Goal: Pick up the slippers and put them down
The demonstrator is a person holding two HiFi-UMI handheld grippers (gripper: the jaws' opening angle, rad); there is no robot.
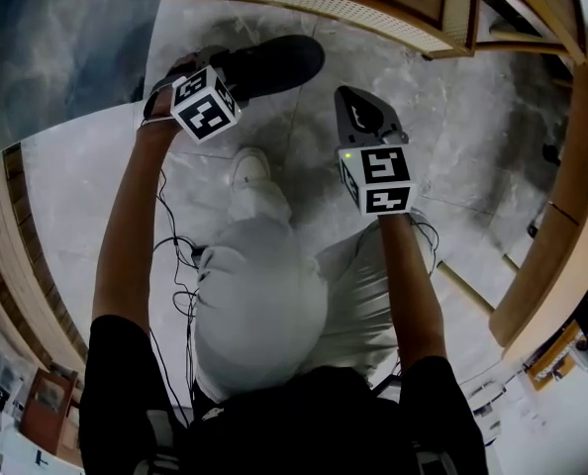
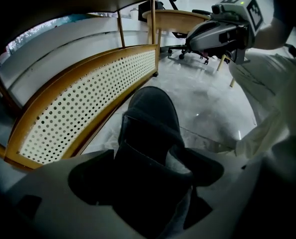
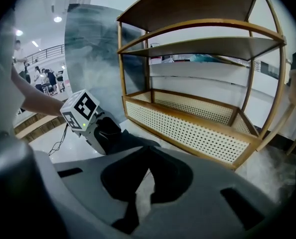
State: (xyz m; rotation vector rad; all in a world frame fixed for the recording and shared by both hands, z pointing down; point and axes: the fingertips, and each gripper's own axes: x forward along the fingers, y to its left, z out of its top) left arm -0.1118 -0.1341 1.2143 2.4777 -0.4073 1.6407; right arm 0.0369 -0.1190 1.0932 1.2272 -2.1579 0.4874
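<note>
One black slipper [image 2: 153, 108] is pinched by the left tongs [image 2: 153, 171]; the right tongs [image 3: 147, 152] are pressed together, empty. It is judged light and soft, best gripped at the sole edge.

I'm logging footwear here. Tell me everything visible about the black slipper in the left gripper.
The black slipper looks matte, with a rounded toe and an upper open at the back. The left gripper is shut on its heel end, apparently holding it above the pale marble floor, toe pointing away, near the perforated wooden shelf panel.
</note>
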